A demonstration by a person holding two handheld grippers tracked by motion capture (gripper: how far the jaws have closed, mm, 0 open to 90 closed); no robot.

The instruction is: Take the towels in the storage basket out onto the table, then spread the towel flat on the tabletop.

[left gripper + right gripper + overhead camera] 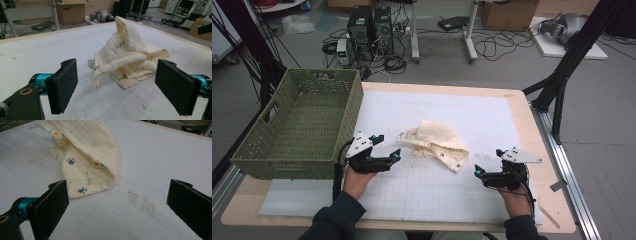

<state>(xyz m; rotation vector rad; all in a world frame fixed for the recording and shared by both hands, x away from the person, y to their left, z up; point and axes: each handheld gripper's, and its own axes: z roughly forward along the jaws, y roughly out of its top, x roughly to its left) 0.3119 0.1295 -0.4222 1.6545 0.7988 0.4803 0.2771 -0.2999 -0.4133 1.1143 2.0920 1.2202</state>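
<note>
Bunching on the mat, the cloth [438, 143] hides its own folds; left gripper [385, 146] and right gripper [488, 163] gape empty.

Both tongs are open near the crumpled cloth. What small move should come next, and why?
Probably ease the left tongs forward onto the near edge of the cream cloth. They stand open with nothing between them, the cloth lies bunched just ahead, and the right tongs also wait open beside it.

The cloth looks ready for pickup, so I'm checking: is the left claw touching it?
Apart. The left gripper view shows bare mat between the open left claw and the cloth.
</note>
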